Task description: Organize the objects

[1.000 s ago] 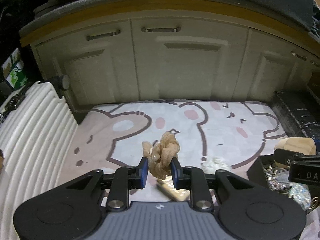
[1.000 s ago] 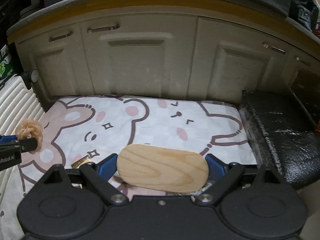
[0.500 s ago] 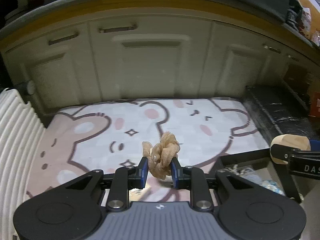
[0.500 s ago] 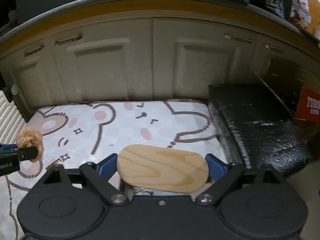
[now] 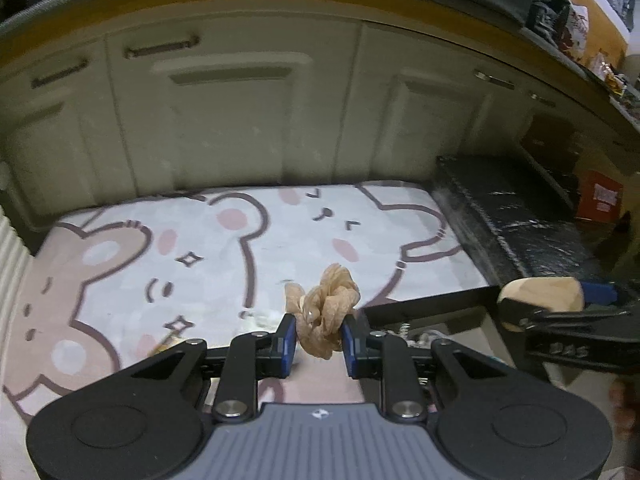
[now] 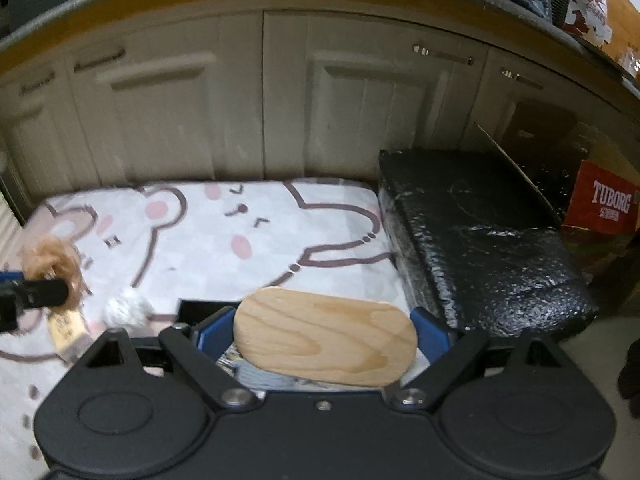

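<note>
Left gripper (image 5: pixel 318 340): jaws narrow, pinched on a tan scrunchie (image 5: pixel 326 312). The scrunchie bunches up between the blue pads and pokes out above them, off the mat.

Right gripper (image 6: pixel 322 334): jaws wide, clamped on the two ends of an oval wood lid (image 6: pixel 326 338). The lid spans the whole gap, held roughly flat with its grain face toward the camera.

Both grippers point down at a slant over a bear-print mat (image 5: pixel 224 264) on the floor, cabinets (image 5: pixel 224 120) straight ahead.

A black box (image 5: pixel 424 312) sits under and just ahead of the right gripper, and just right of the left gripper's tips. Its contents are partly hidden by the lid; something shiny and a blue bit show below the lid, can't tell what.

From the right gripper, the left one is off to the left with the scrunchie. Below it on the mat are a small tan block (image 6: pixel 68 330) and a white fluffy ball (image 6: pixel 126 312), close together.

A black foam pad (image 6: pixel 480 240) lies ahead-right of the right gripper, against the mat's edge. A red Tuborg carton (image 6: pixel 604 204) is further right.
</note>
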The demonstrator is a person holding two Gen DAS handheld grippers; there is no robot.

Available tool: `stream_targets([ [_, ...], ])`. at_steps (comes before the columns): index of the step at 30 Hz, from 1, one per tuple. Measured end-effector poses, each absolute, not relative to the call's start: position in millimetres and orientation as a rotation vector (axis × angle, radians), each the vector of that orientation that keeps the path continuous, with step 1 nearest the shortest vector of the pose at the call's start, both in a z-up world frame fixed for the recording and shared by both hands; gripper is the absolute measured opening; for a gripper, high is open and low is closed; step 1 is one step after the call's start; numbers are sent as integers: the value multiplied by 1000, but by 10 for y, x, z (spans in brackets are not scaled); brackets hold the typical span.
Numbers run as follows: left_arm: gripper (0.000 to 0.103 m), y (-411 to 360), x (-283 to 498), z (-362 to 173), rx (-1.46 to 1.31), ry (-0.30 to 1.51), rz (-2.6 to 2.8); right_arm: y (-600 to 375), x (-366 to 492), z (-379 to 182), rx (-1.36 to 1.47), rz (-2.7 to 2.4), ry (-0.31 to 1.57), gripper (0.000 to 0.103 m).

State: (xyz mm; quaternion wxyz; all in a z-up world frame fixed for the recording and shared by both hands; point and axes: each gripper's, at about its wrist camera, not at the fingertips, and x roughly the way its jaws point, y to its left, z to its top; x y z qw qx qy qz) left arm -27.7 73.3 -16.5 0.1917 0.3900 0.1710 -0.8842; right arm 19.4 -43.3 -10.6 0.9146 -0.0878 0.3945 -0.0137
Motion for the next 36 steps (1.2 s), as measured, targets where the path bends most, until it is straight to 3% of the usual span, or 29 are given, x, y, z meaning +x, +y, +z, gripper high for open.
stream_targets([
  [20, 25, 712, -622, -554, 1277, 641, -2598, -355, 635, -820, -481, -115, 931, 93],
  [36, 26, 637, -652, -669, 1325, 709, -2618, -393, 742, -857, -353, -120, 963, 96],
])
